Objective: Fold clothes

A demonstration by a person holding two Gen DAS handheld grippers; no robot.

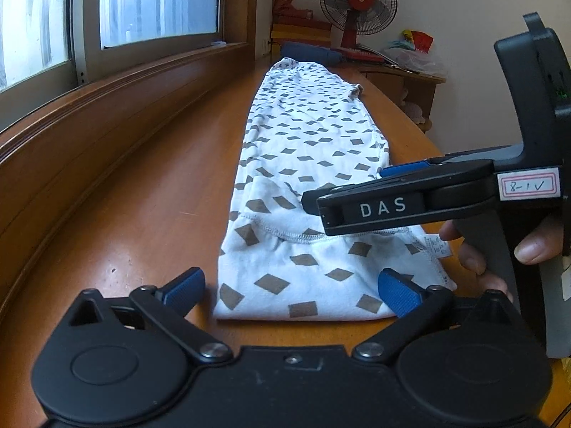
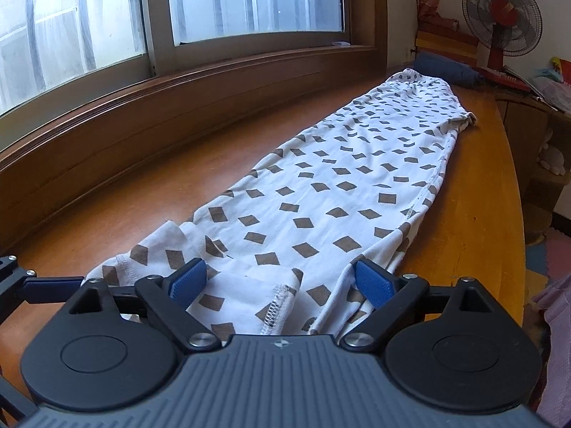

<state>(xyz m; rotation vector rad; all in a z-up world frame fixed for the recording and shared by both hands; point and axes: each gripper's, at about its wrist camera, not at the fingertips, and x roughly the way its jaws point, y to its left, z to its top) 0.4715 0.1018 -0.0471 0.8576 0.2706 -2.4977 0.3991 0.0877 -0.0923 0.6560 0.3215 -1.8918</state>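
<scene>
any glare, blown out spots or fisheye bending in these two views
Left wrist view: daylight from the window is overexposed, a soft sheen lies on the wooden table, the sill bows strongly, and the fan is slightly soft. Right wrist view: the panes wash out too, the table edge curves, the patterned garment stays sharp, corners vignette dark.

Legible markings, left wrist view:

1. "DAS", white capital letters, on the black side face of the right gripper [image 1: 342, 192], which crosses the frame from the right.
2. "8-1" followed by a check mark, handwritten on a white label [image 1: 529, 186] with a red border, fixed to the same gripper's body, right of the "DAS" lettering.
3. Garment care tag [image 1: 436, 246], near right hem of the patterned garment [image 1: 307, 149]: printed, too small to read.

Right wrist view: no legible text.
</scene>
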